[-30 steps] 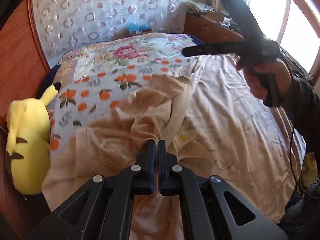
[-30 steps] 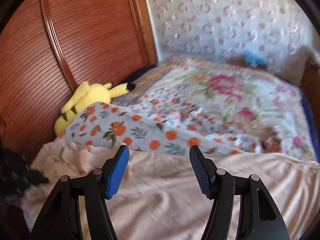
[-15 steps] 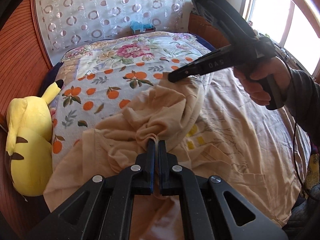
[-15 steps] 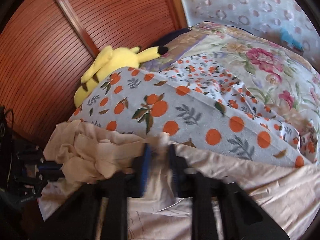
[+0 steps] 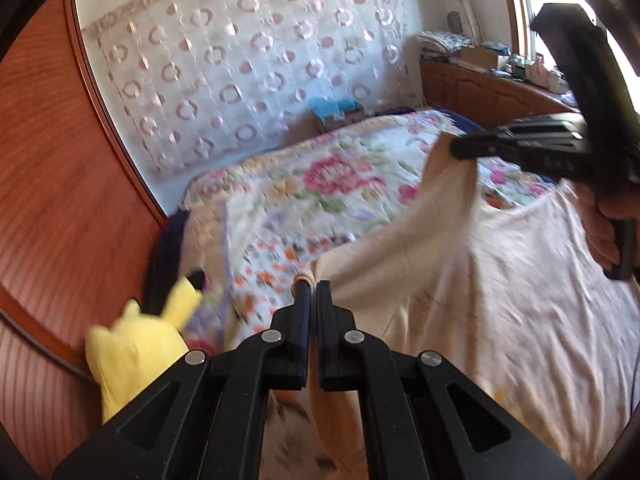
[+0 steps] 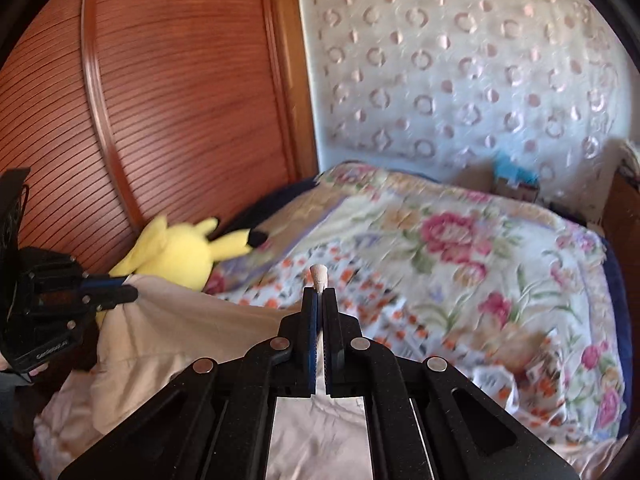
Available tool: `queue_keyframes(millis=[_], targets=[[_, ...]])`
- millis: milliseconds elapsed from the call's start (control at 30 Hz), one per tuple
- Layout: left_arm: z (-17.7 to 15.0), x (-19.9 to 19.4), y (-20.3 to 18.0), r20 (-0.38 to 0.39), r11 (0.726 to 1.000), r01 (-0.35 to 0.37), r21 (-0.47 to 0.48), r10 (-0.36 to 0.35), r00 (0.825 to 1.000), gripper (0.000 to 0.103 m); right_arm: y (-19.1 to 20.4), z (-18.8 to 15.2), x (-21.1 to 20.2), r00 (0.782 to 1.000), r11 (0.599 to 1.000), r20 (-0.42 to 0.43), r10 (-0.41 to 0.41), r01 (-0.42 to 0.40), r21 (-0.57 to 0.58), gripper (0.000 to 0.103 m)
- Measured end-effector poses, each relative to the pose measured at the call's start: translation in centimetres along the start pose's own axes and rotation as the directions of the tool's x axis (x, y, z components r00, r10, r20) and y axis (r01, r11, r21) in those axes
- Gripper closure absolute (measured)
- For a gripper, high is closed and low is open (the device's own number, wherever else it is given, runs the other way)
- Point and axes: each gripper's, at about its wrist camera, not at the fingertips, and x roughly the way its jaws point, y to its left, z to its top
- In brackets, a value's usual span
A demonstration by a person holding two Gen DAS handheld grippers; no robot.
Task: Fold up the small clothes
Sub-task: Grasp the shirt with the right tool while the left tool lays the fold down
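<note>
Beige garment (image 5: pixel 436 240) lifted off the bed (image 5: pixel 540 320), stretched between left gripper (image 5: pixel 312 288) and right gripper (image 6: pixel 320 292), each clamped on a pinch of hem. Thin bites likely to slip under pull; slack middle likely to bunch near yellow plush (image 6: pixel 176 252).

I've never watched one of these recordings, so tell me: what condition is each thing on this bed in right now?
Beige garment: lifted off the bed, stretched between both tools.
Left tool: shut on the garment's edge.
Right tool: shut on a pinch of the garment.
Yellow plush toy: lying against the wooden panel.
Floral quilt: spread flat.
Orange-print blanket: rumpled.
</note>
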Motion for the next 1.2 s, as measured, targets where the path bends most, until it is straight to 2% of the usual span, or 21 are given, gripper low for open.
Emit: queue_keyframes(millis=[100,233,400,533,667,767,900,967,1000,1033,1100,1200], targets=[[1.6,1.4,0.4,0.034,0.999,-0.034,0.025,0.033,0.999,0.099,0.0,0.2,0.7,0.999,0.999,0.028,-0.037,0.037,-0.007,0.101],[2.2,2.0,0.4,0.026,1.0,-0.008,0.023,0.008,1.0,0.099,0.9,-1.2,0.4,1.0,1.0,0.025,-0.018,0.019,-0.01,0.101],[-0.6,1.4,0.1,0.001,0.998,-0.033,0.062,0.033,0.999,0.099,3.4,-4.4,-1.8,0.999,0.997,0.015,0.046,-0.045,-0.069,0.101],[-3.0,-0.6,0.7,-0.017,1.0,0.021,0.009,-0.021,1.0,0.099,4.1,-7.1,-4.8,0.991,0.986,0.001,0.132,-0.131,-0.1,0.101],[-5.5,-3.0,0.5,-0.02,1.0,0.015,-0.025,-0.015,1.0,0.099,4.4,-10.7,-7.1,0.98,0.973,-0.065,0.189,-0.196,-0.121,0.101],[-7.3,-4.6,0.6,-0.029,0.997,0.037,-0.065,-0.039,0.999,0.099,5.1,-13.6,-7.7,0.971,0.965,-0.143,0.191,-0.213,-0.156,0.101],[-9.2,-5.7,0.5,-0.037,0.996,0.045,-0.081,-0.048,0.998,0.098,5.4,-15.5,-7.6,0.957,0.957,-0.231,0.178,-0.223,-0.185,0.101],[-9.6,-5.5,0.6,-0.052,0.994,0.056,-0.092,-0.061,0.997,0.079,5.1,-15.7,-7.7,0.948,0.957,-0.259,0.183,-0.232,-0.172,0.101],[-9.8,-5.6,0.7,-0.051,0.993,0.06,-0.103,-0.066,0.997,0.054,5.0,-15.5,-7.7,0.944,0.958,-0.267,0.195,-0.242,-0.156,0.101],[-10.2,-5.7,0.8,-0.043,0.991,0.07,-0.115,-0.076,0.996,0.043,4.7,-15.2,-7.9,0.941,0.959,-0.268,0.204,-0.248,-0.139,0.099],[-10.8,-5.7,0.8,-0.047,0.988,0.084,-0.128,-0.09,0.995,0.038,4.8,-13.7,-7.9,0.944,0.96,-0.248,0.219,-0.254,-0.118,0.09],[-11.7,-5.2,0.7,-0.067,0.988,0.083,-0.133,-0.093,0.993,0.038,4.6,-11.7,-7.7,0.951,0.961,-0.207,0.229,-0.254,-0.104,0.074]])
